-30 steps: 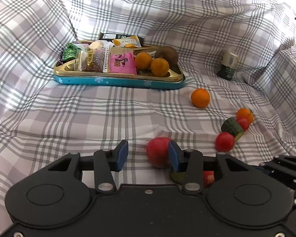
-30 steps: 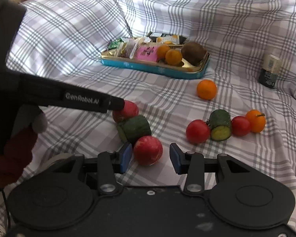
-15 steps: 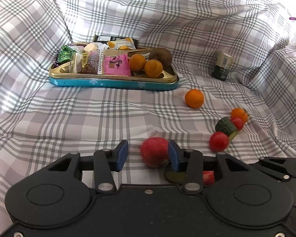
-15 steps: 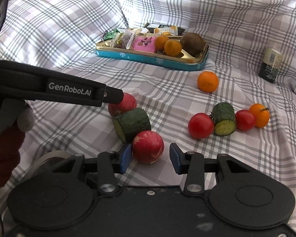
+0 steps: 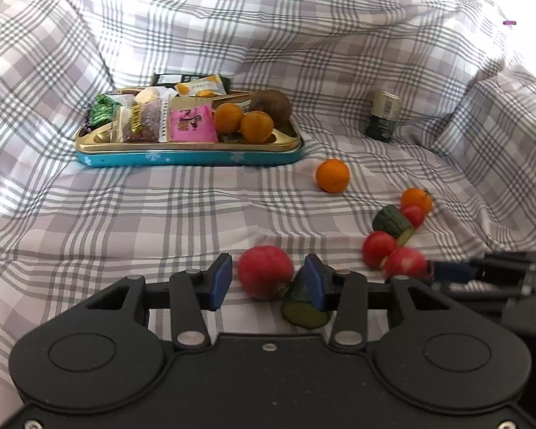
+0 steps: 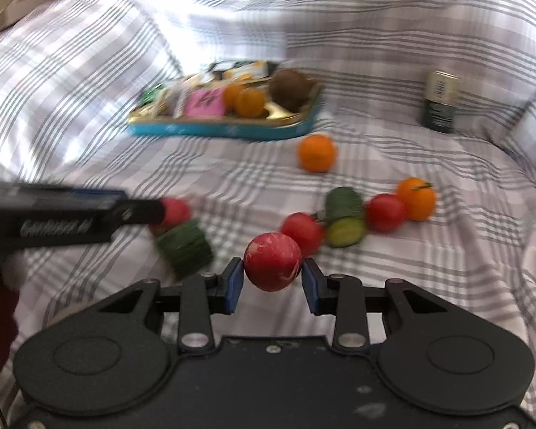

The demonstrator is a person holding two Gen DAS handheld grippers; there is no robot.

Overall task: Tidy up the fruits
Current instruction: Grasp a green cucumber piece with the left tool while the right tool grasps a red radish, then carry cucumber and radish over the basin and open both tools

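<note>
Now the right gripper (image 6: 272, 281) clamps a round red radish-like fruit (image 6: 272, 266) between its blue pads — the left gripper (image 5: 267, 280), jaws wide, brackets another red round fruit (image 5: 265, 271), a cut cucumber chunk (image 5: 301, 303) against its right finger.

Cucumber piece (image 5: 305, 305) partly behind jaws.

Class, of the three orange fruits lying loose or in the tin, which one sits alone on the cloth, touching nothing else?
The large orange just right of the tin. The small stemmed one touches a tomato; others lie in the tin.
</note>
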